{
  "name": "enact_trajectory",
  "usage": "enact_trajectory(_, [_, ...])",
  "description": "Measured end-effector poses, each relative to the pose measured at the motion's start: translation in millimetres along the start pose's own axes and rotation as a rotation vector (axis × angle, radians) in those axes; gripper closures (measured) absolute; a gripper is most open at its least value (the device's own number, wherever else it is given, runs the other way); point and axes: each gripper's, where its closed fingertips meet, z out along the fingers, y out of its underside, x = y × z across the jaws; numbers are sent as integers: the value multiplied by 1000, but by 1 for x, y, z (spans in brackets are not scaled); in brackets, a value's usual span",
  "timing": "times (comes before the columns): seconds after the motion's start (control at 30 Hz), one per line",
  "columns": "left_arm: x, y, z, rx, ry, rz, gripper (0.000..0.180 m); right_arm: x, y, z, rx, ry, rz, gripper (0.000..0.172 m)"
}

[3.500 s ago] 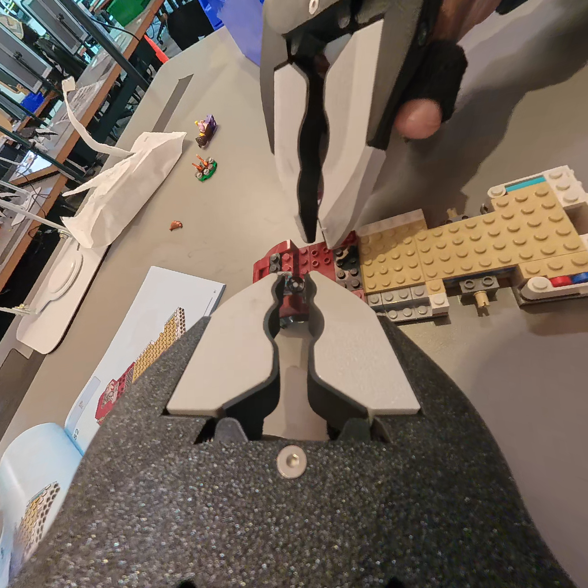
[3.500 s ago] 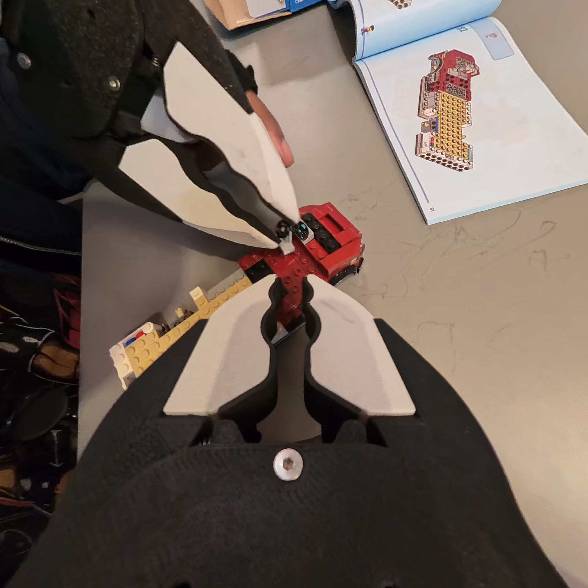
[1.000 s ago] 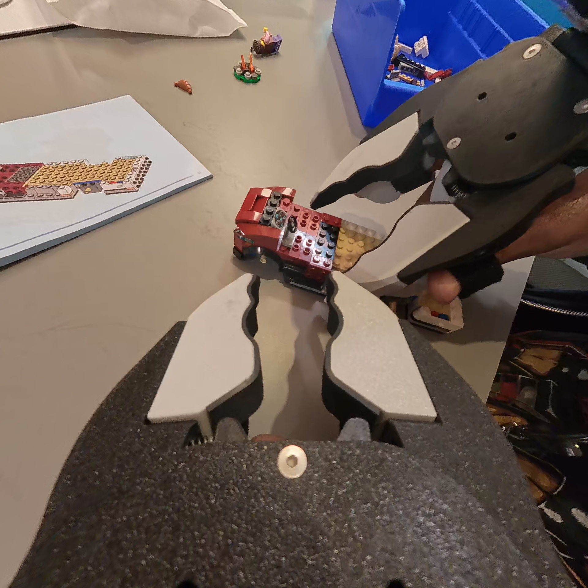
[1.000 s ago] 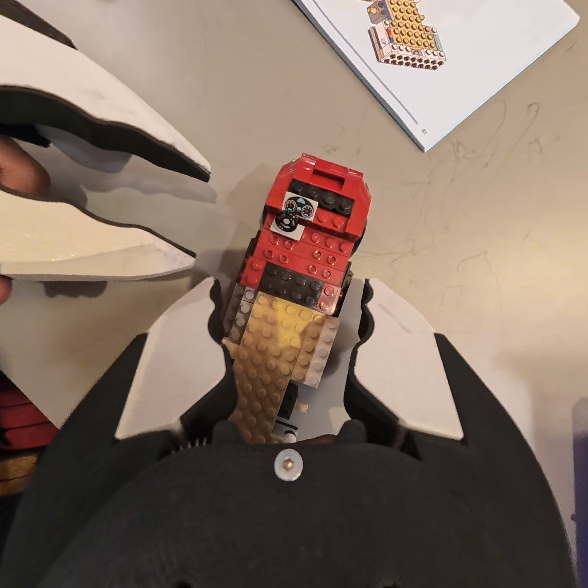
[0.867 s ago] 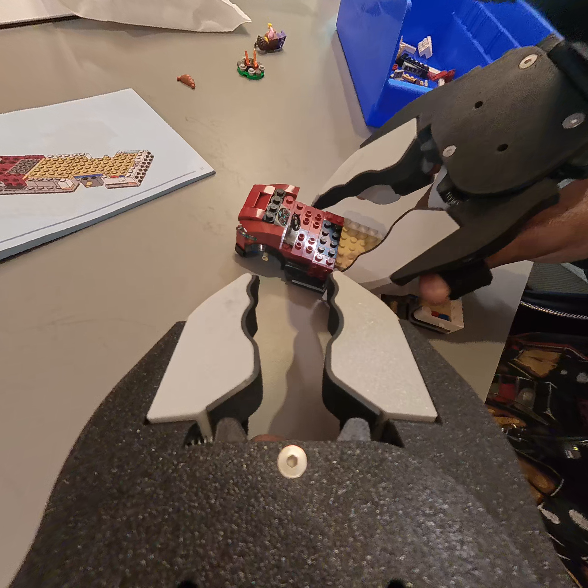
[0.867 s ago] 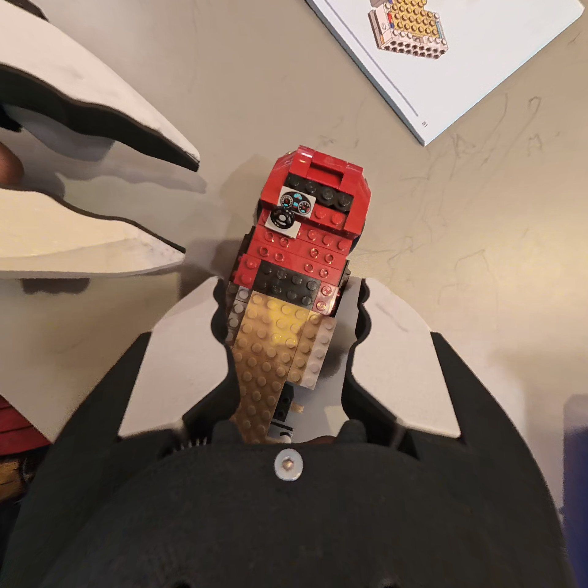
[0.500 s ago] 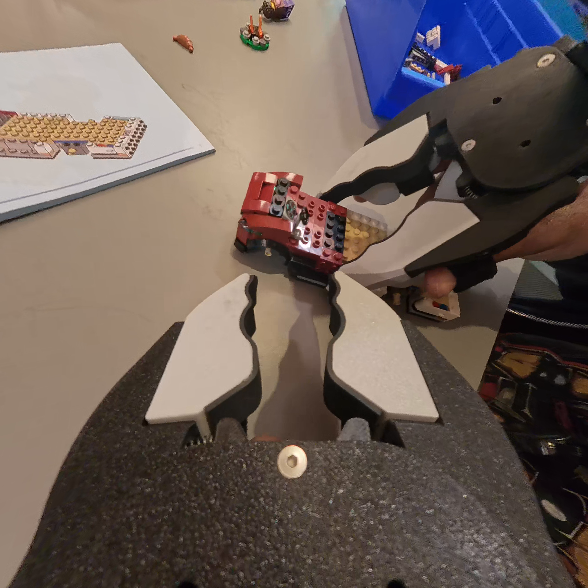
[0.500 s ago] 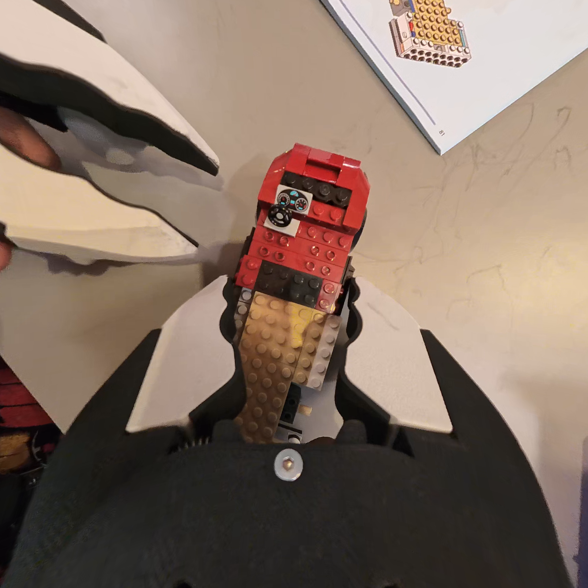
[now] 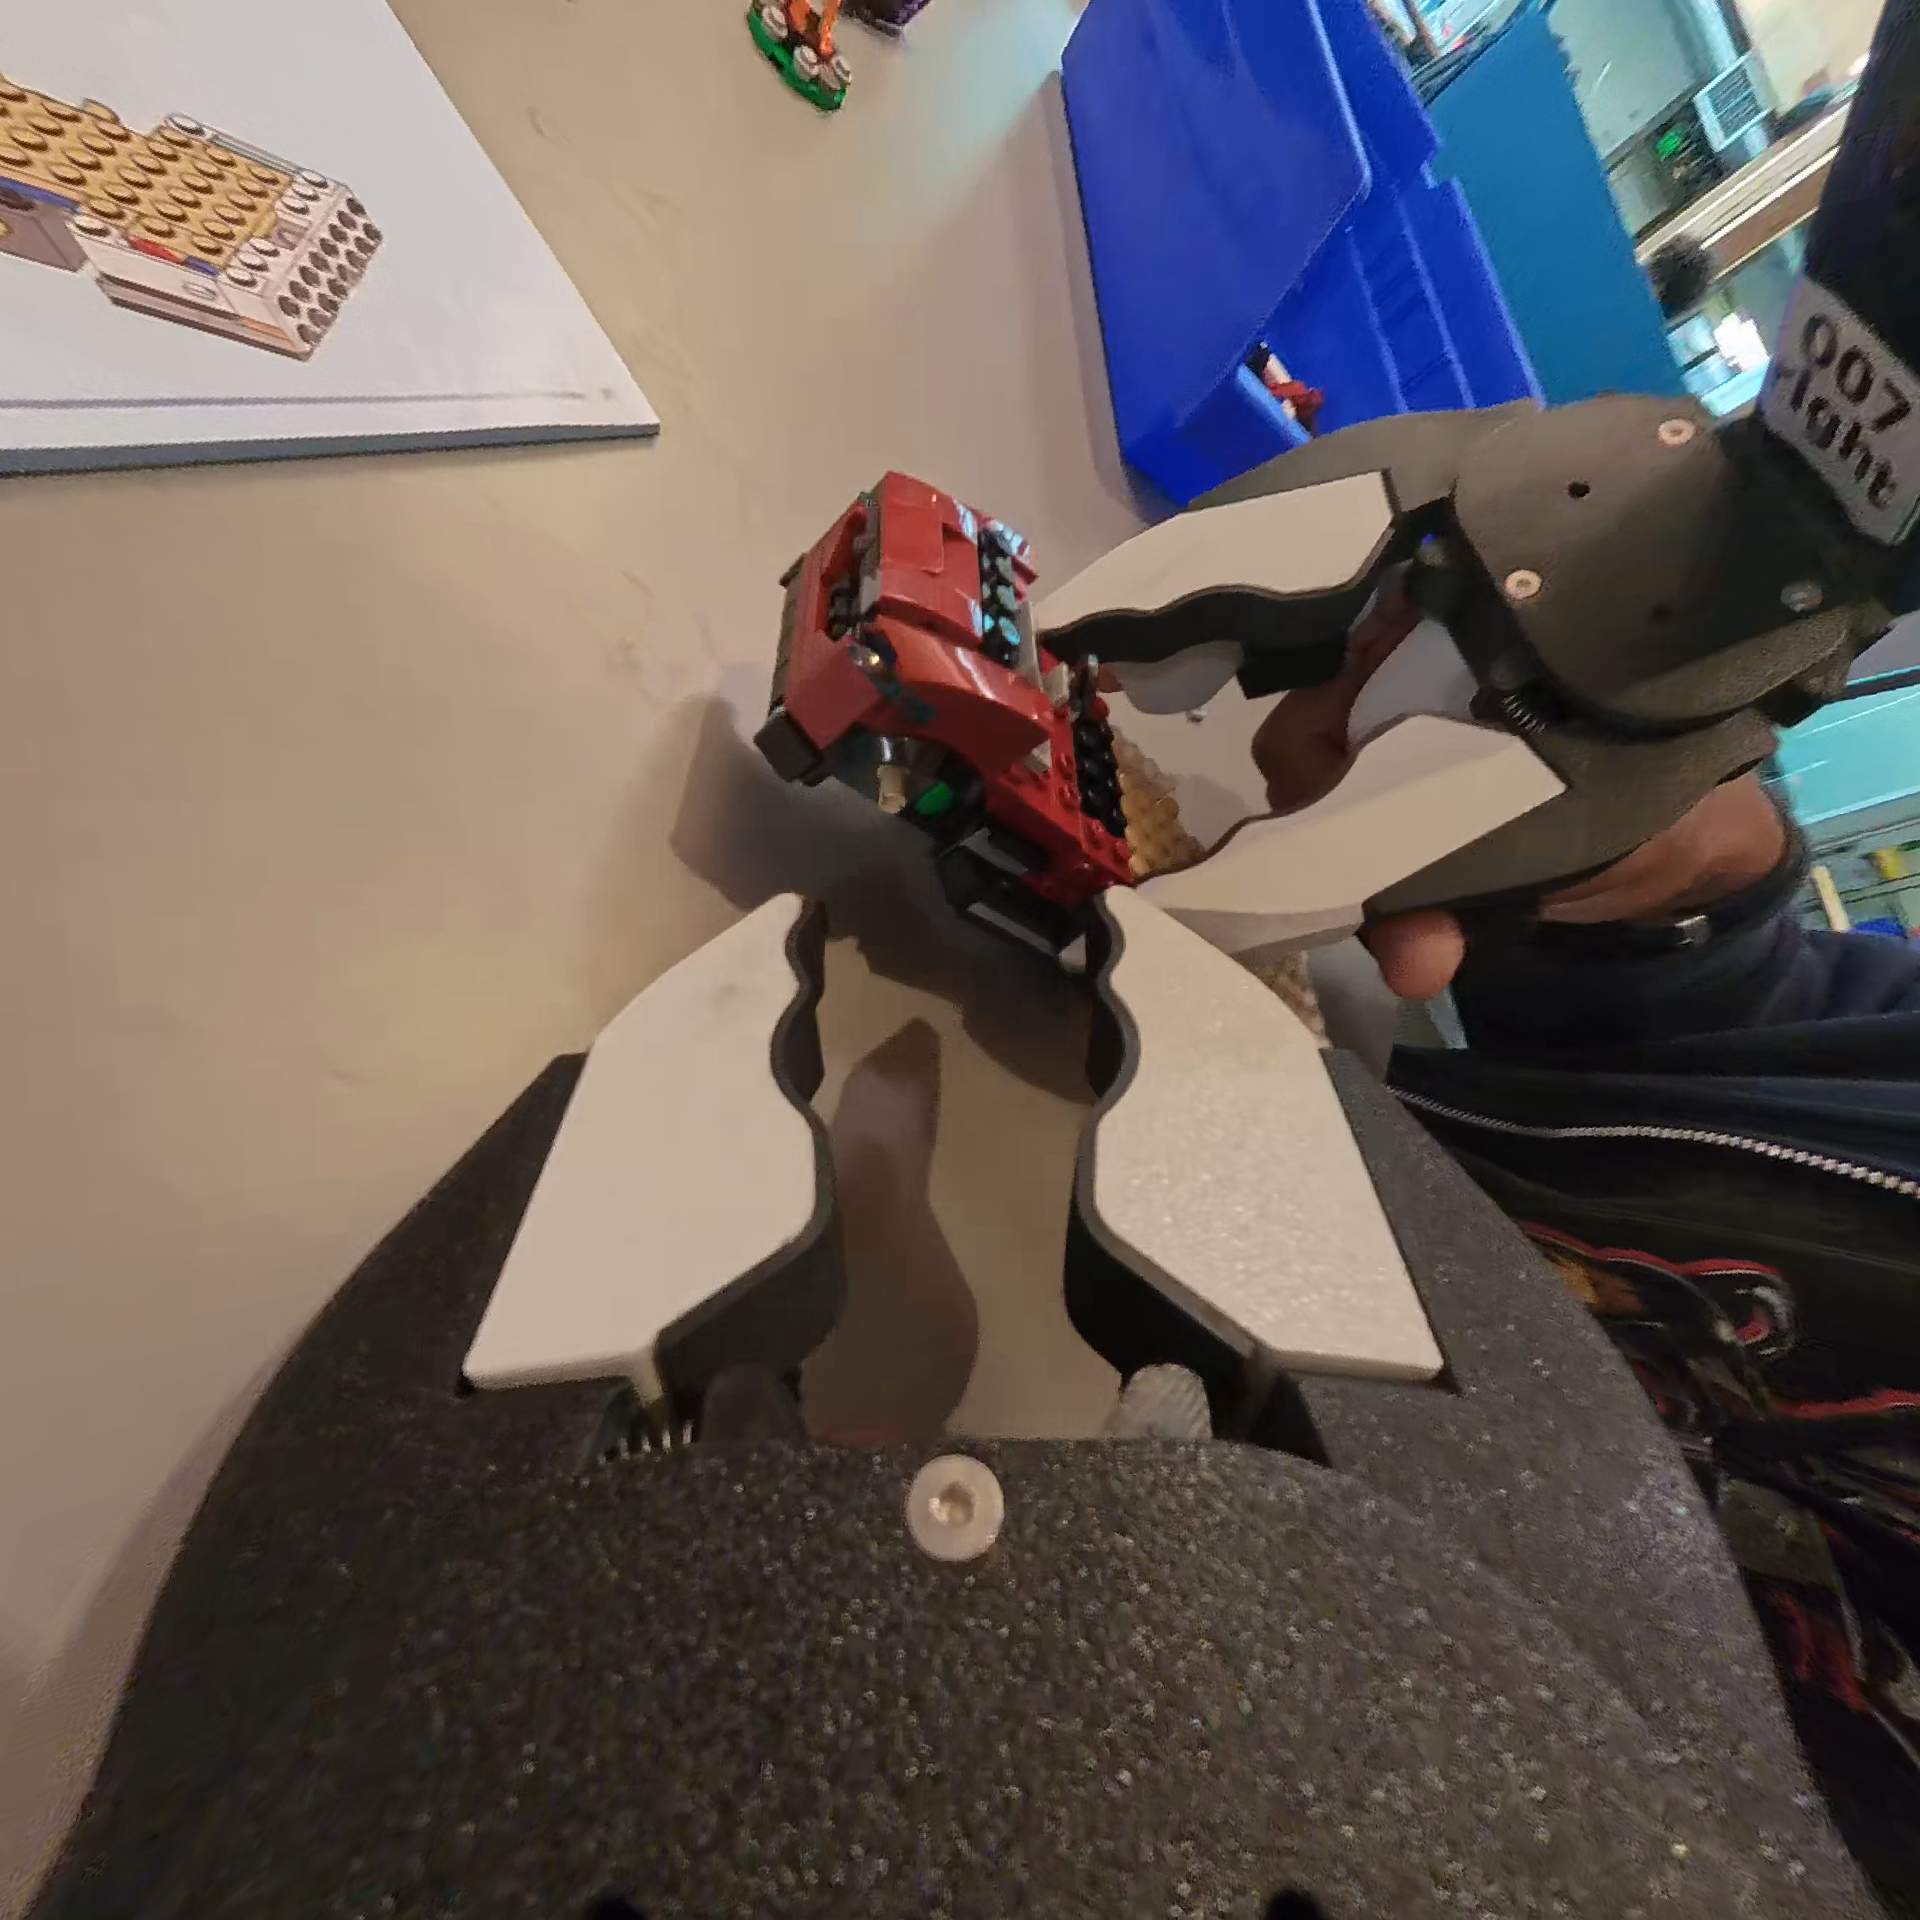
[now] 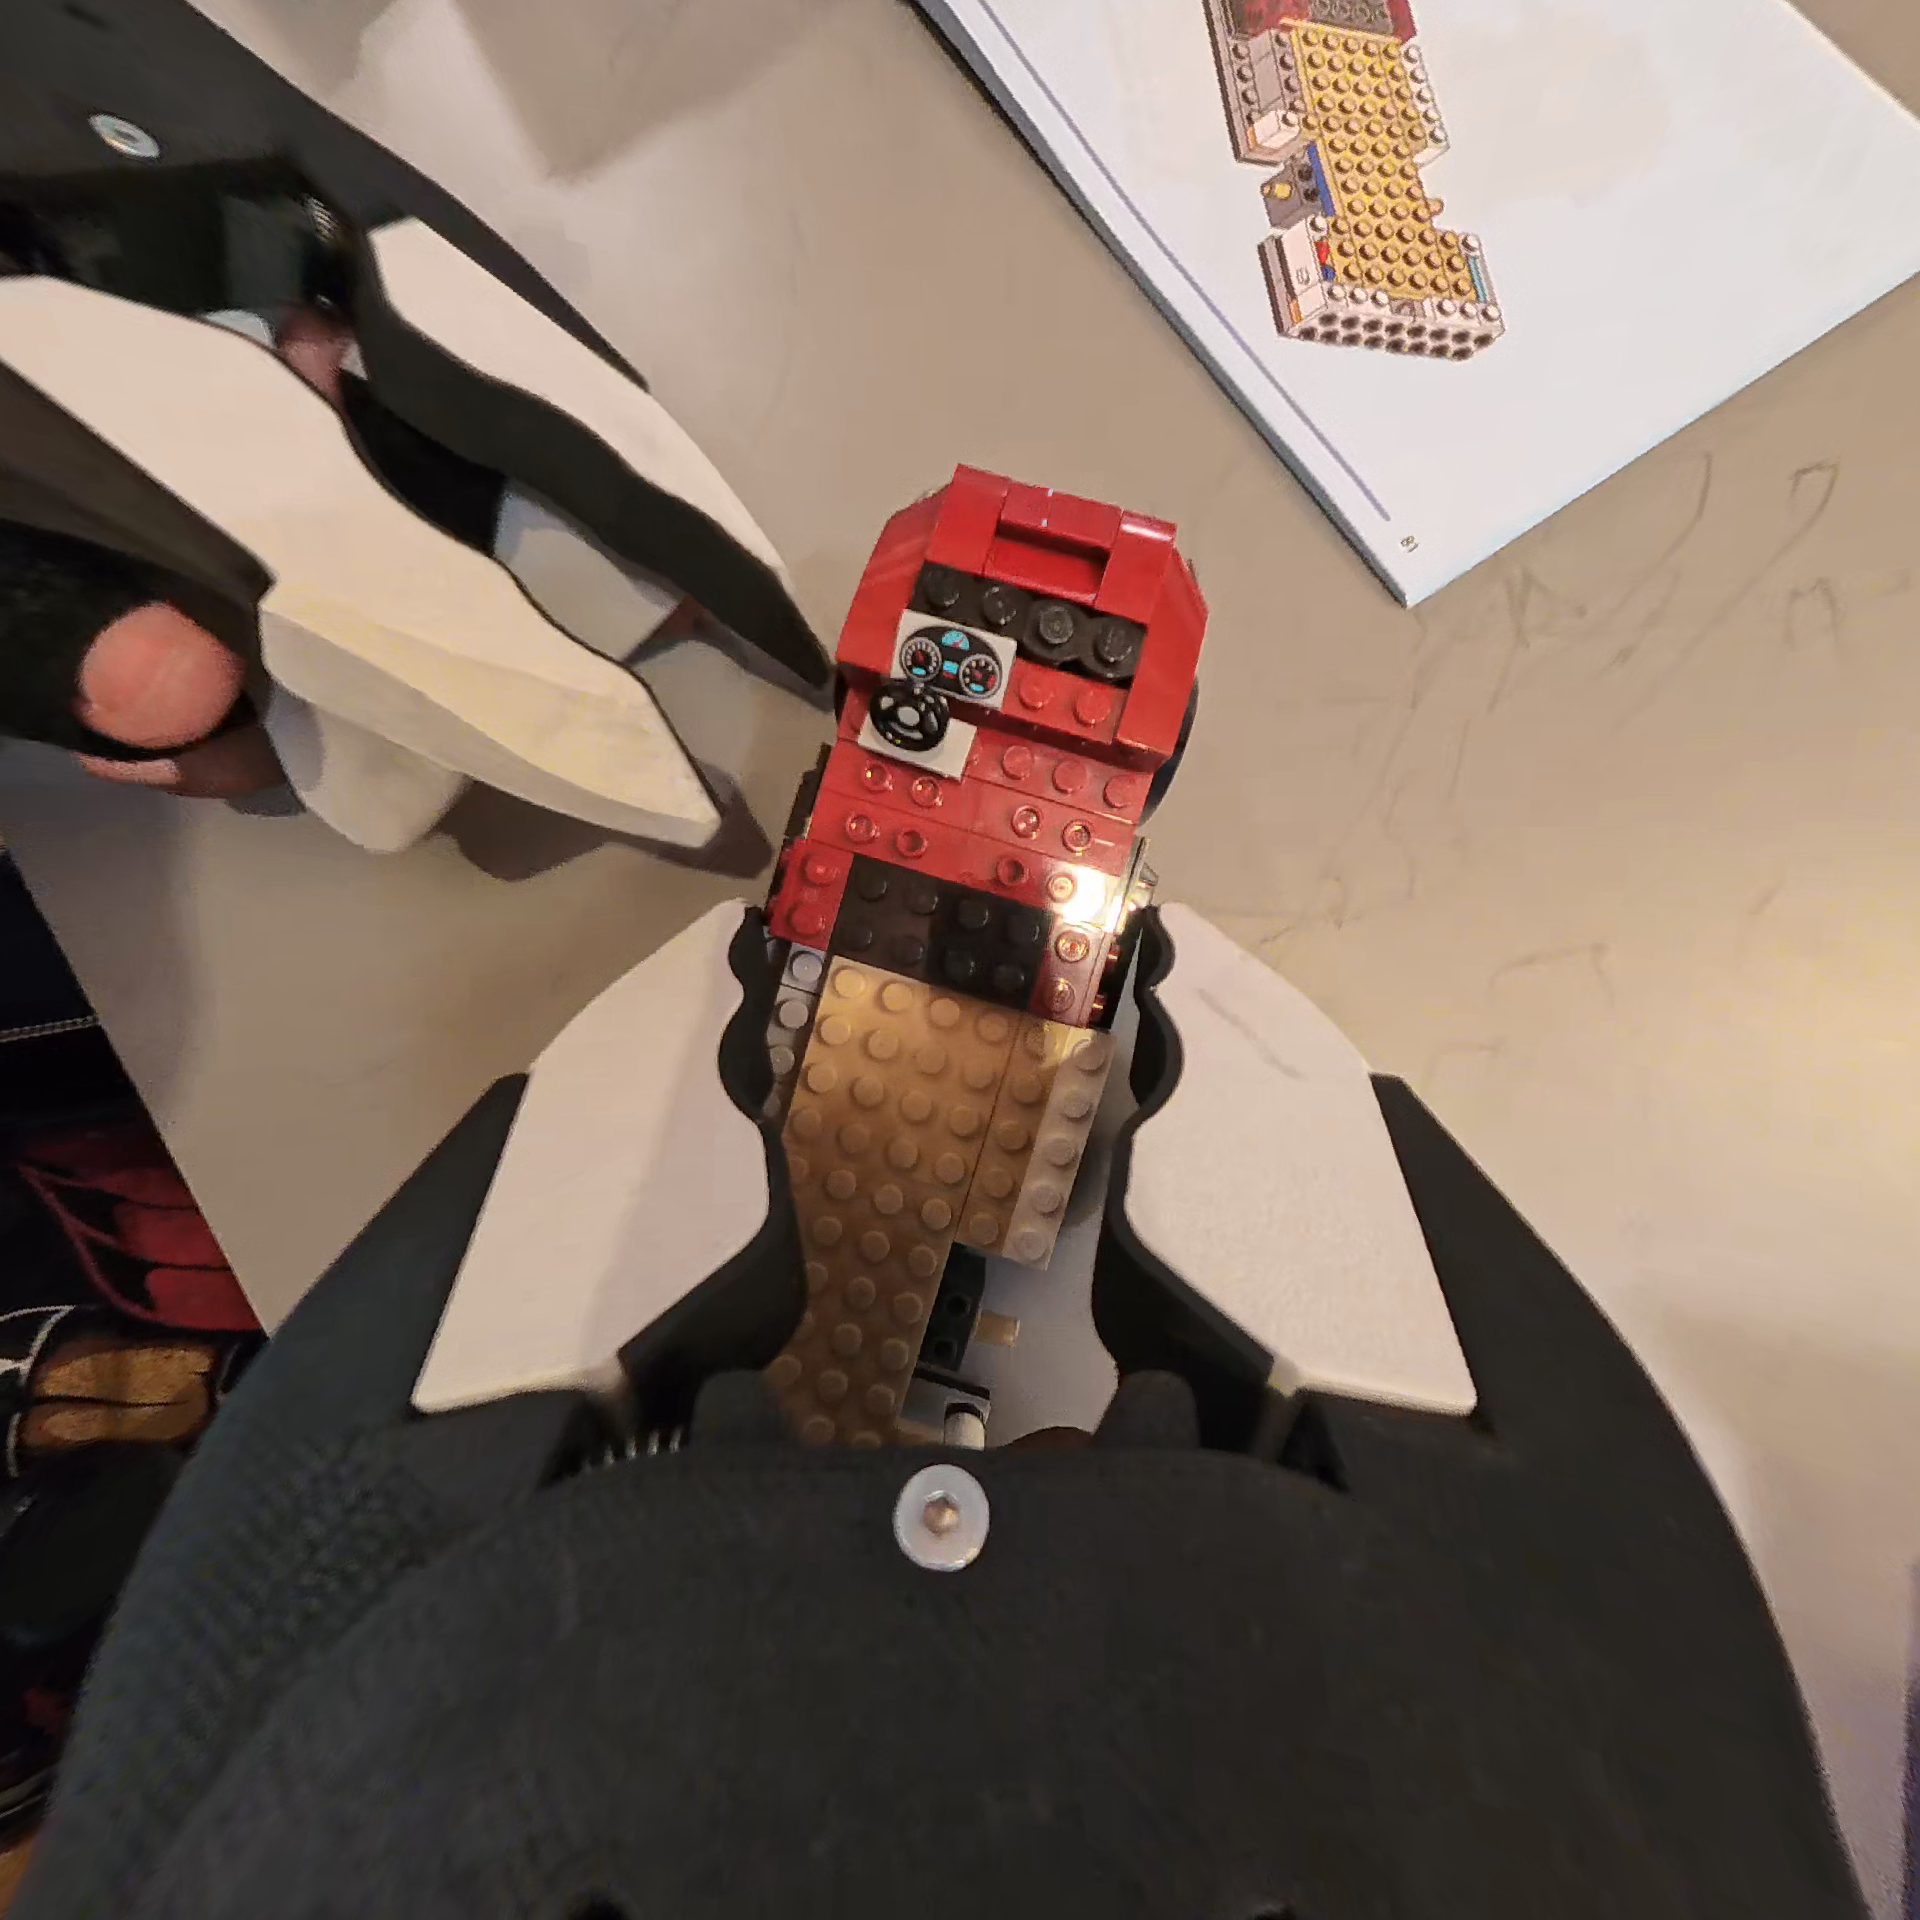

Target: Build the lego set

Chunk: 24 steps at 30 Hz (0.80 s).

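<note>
Red-and-tan brick vehicle, rigid but liable to separate, clamped across its midsection by right gripper jaws; left gripper jaws wide, empty.

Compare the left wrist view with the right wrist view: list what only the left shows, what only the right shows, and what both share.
Only the left wrist view: a blue bin, a small green-based brick piece, and the underside of the lifted brick vehicle.

Only the right wrist view: the vehicle's tan studded deck, its steering wheel tile, and a gloved thumb.

Both: the red brick vehicle clamped in the right gripper, the open, empty left gripper, the instruction booklet and the grey table.
</note>
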Motion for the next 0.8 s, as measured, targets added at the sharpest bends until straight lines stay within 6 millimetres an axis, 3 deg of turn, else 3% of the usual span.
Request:
enact_trajectory(0.47, [20, -13, 16, 17, 248, -289, 136, -3, -10, -5, 68, -32, -34, 103])
enact_trajectory(0.8, [23, -12, 24, 31, 278, -402, 144, -7, -14, -4, 87, -51, -57, 103])
